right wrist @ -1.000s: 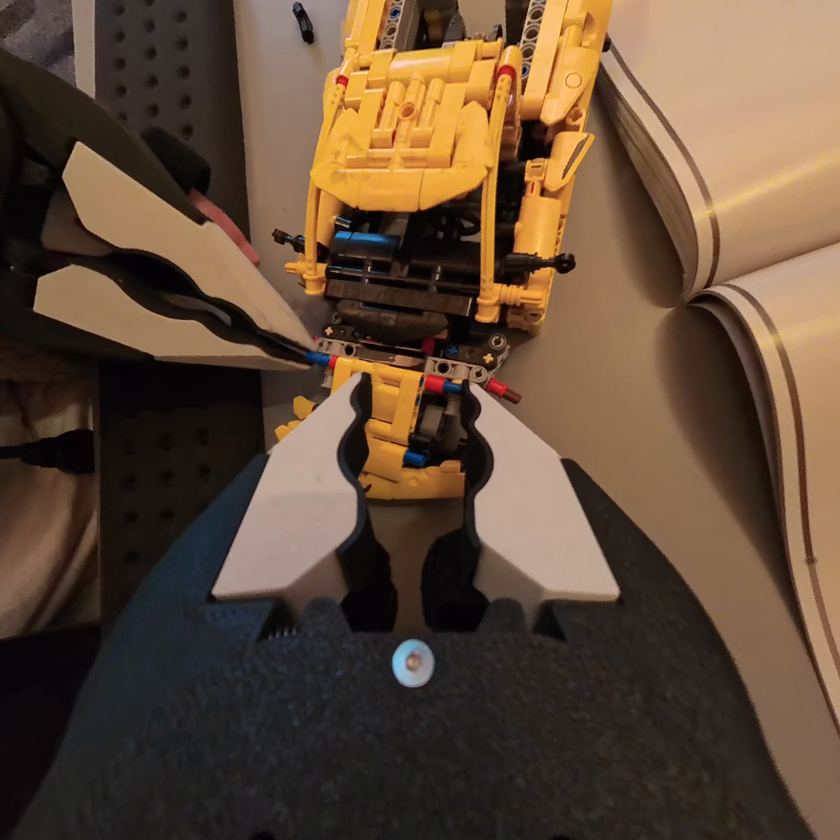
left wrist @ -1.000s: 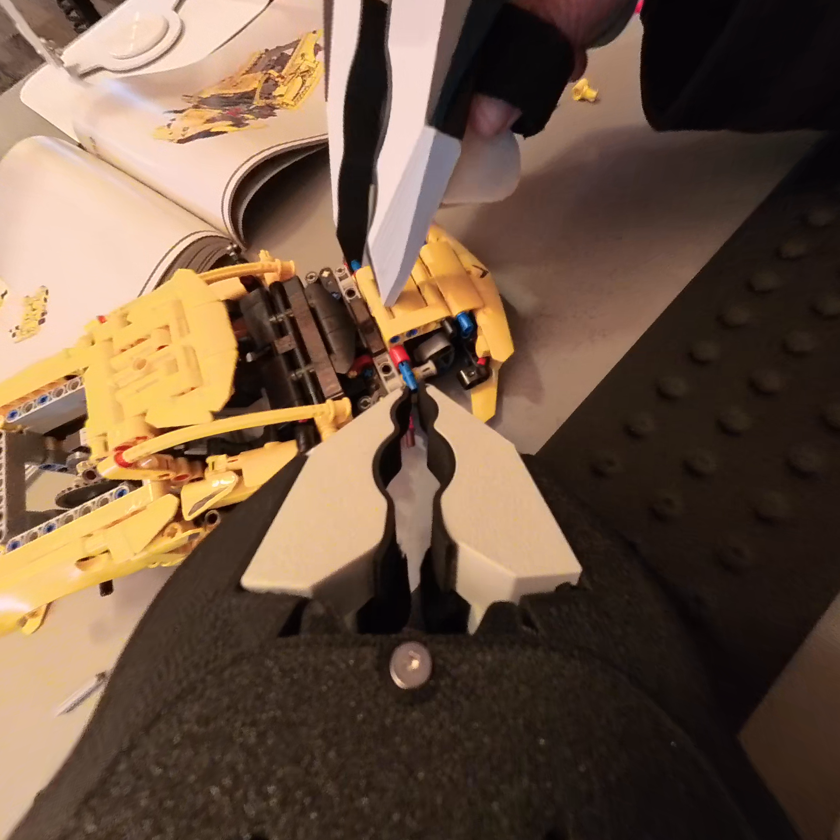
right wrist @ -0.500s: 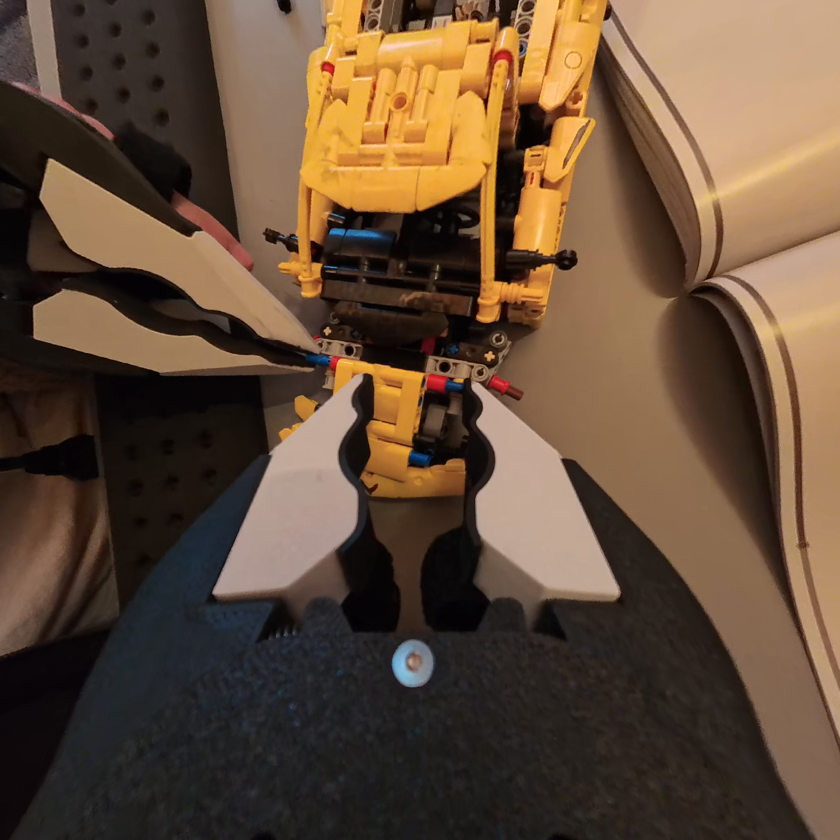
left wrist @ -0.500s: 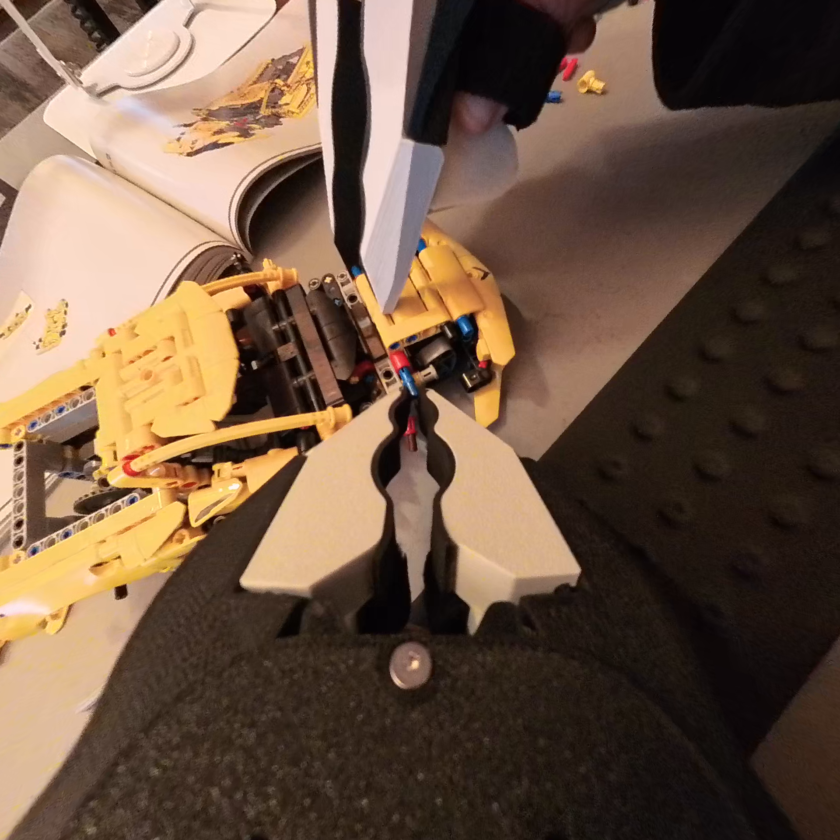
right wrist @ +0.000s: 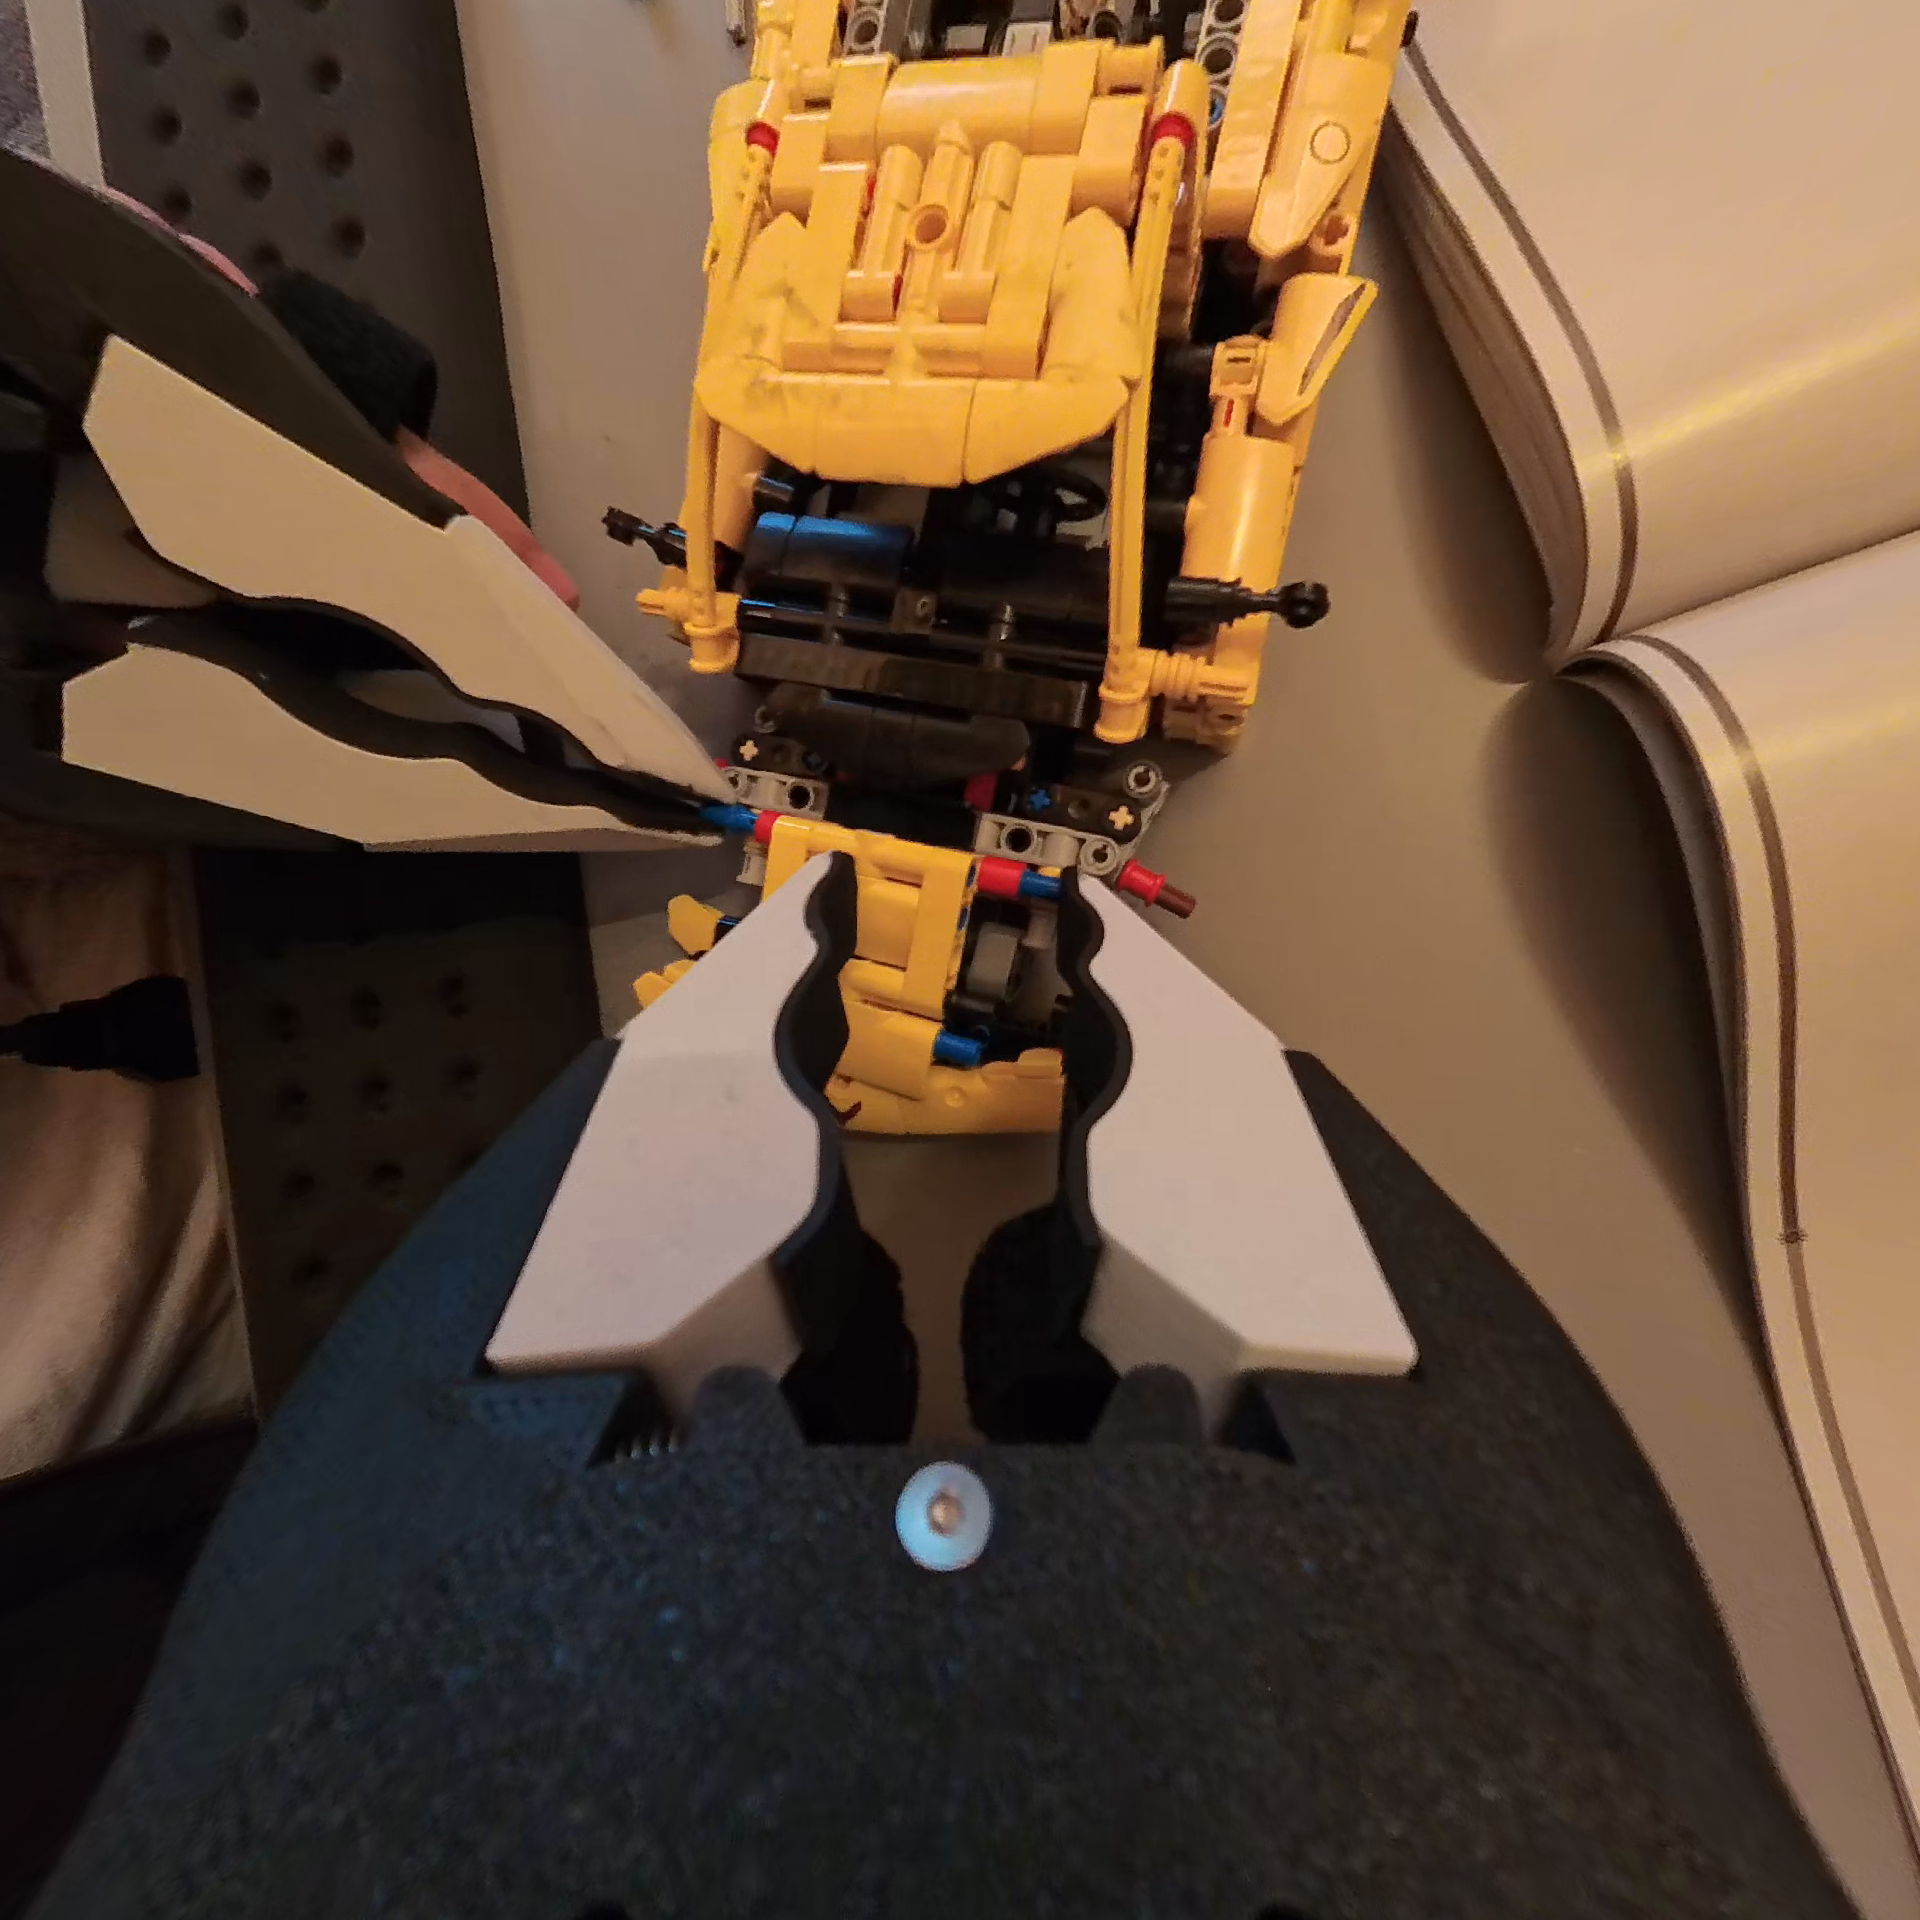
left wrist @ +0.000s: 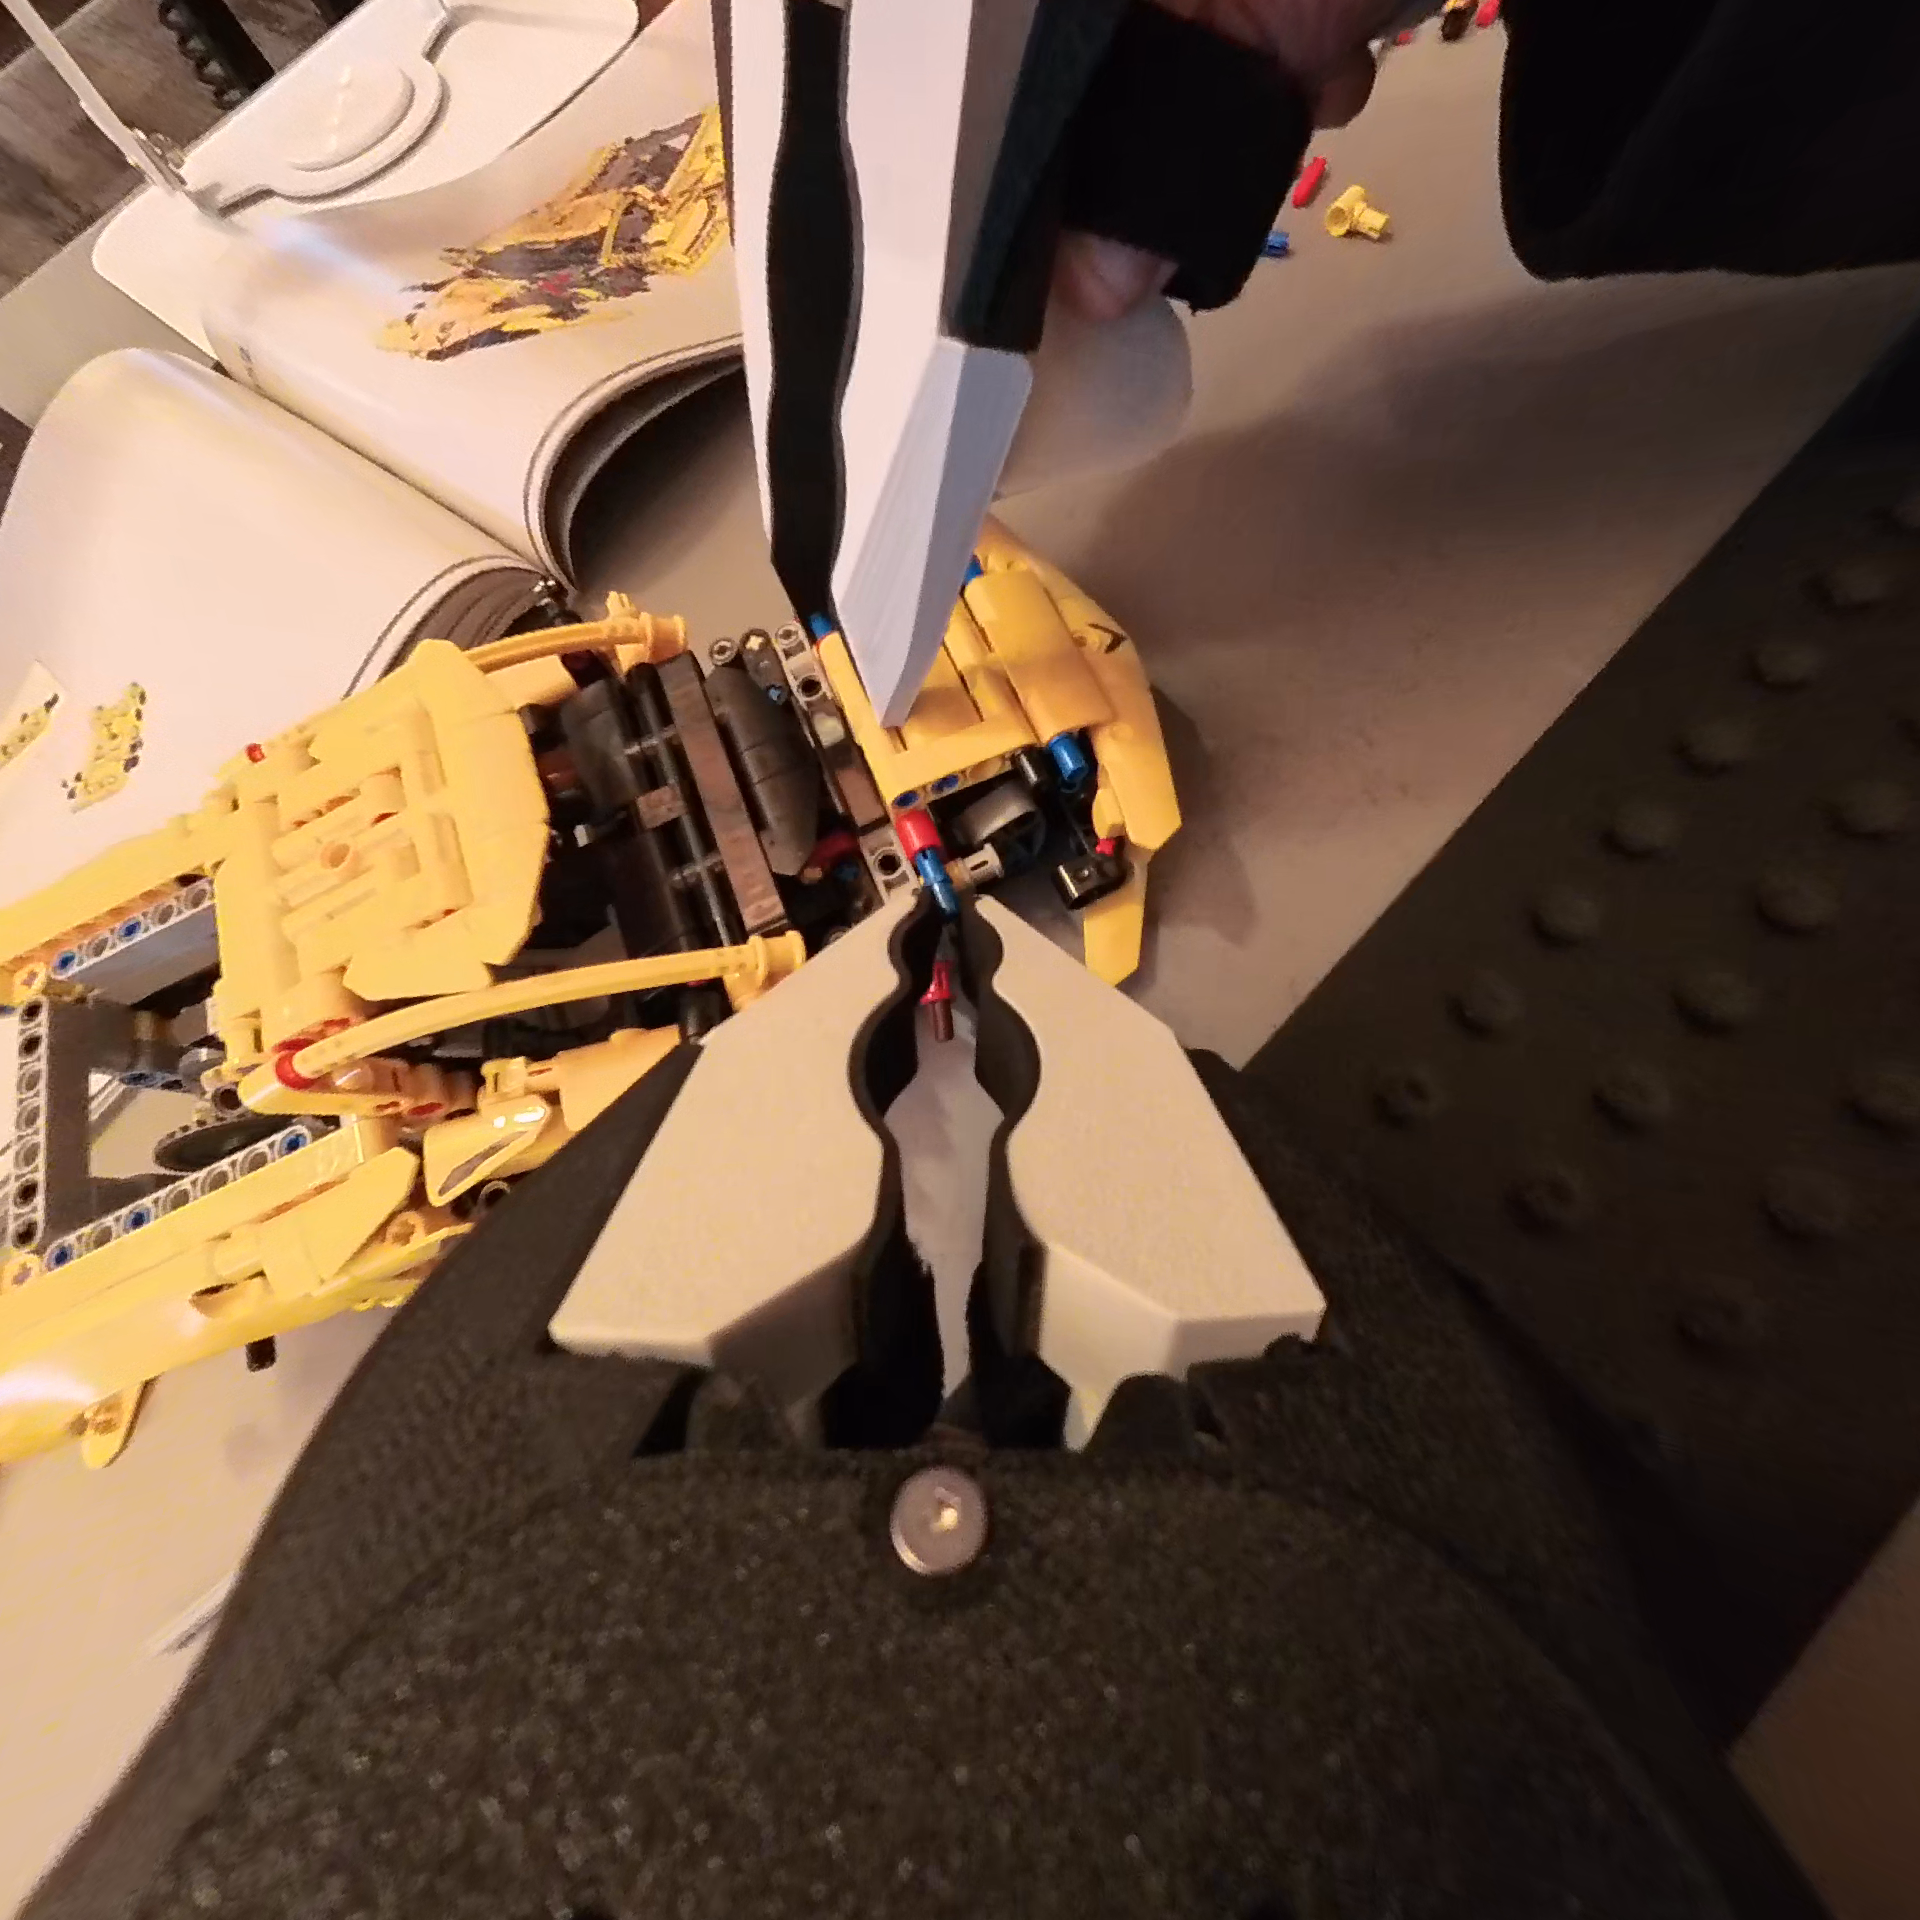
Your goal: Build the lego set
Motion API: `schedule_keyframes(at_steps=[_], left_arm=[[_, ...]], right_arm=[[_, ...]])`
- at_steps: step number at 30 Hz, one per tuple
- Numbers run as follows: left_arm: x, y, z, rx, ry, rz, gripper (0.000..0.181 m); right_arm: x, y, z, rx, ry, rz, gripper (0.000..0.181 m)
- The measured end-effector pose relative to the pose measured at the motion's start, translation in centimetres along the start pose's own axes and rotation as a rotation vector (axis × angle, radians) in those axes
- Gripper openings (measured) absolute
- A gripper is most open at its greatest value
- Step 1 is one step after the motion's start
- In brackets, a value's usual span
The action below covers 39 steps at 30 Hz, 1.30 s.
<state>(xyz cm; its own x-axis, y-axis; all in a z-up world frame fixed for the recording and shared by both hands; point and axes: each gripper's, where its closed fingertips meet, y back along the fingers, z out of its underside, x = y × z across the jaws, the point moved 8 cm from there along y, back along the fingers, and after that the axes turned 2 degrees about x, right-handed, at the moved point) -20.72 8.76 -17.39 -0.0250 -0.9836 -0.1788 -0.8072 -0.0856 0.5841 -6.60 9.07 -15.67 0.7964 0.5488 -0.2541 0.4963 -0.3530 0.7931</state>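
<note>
The yellow lego car model [left wrist: 416,831] lies on the table, nose toward the right in the left wrist view. My left gripper [left wrist: 940,920] is shut on a small red and brown pin [left wrist: 940,1003] at the side of the model's front axle beam. In the right wrist view it comes in from the left [right wrist: 717,821]. My right gripper [right wrist: 951,883] straddles the model [right wrist: 935,312] at its yellow nose [right wrist: 894,935], with the jaws closed against both sides. In the left wrist view it reaches down onto the nose [left wrist: 883,665].
An open instruction booklet [left wrist: 260,540] lies beside the model and shows at the right of the right wrist view [right wrist: 1714,416]. A dark studded mat [left wrist: 1610,935] borders the table. Loose small pieces [left wrist: 1351,213] lie at the far end. A gloved hand [left wrist: 1174,156] holds the right gripper. The gap from one gripper's tips to the other's is roughly 5 cm.
Almost nothing has moved. Both grippers keep their hold. The left wrist view has tilted slightly, bringing loose pieces into view at the top right.
</note>
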Motion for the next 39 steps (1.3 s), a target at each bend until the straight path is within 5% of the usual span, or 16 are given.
schedule_keyframes(at_steps=[6,13,19,23,25,28,32,39], left_arm=[[0.2,-0.2,0.0,0.001,0.012,0.069,0.004],[-2.5,4.0,0.5,0.188,0.065,0.08,0.022],[-7.2,6.5,0.8,0.247,0.086,0.217,0.026],[-11.1,6.8,0.9,0.288,0.027,0.055,0.025],[-13.2,6.4,1.1,0.313,0.084,0.11,0.028],[-15.0,4.6,2.1,0.241,0.091,0.25,0.051],[-17.2,2.9,3.6,0.188,0.031,0.202,0.069],[-16.9,3.0,4.5,0.144,0.101,0.206,0.068]], right_arm=[[0.4,0.1,0.2,0.05,-0.005,-0.01,0.039],[-2.7,0.4,0.7,0.104,0.084,0.201,0.125],[-2.5,-1.1,1.0,0.125,0.086,0.29,0.099],[-2.5,-1.0,1.1,0.101,0.08,0.264,0.089],[-3.0,-0.6,1.0,0.102,0.083,0.287,0.082],[-4.3,0.7,1.2,0.164,0.006,0.334,0.071],[-7.9,-0.5,1.5,0.308,-0.202,0.373,0.03],[-9.1,-3.0,1.1,0.275,-0.407,0.575,0.03]])
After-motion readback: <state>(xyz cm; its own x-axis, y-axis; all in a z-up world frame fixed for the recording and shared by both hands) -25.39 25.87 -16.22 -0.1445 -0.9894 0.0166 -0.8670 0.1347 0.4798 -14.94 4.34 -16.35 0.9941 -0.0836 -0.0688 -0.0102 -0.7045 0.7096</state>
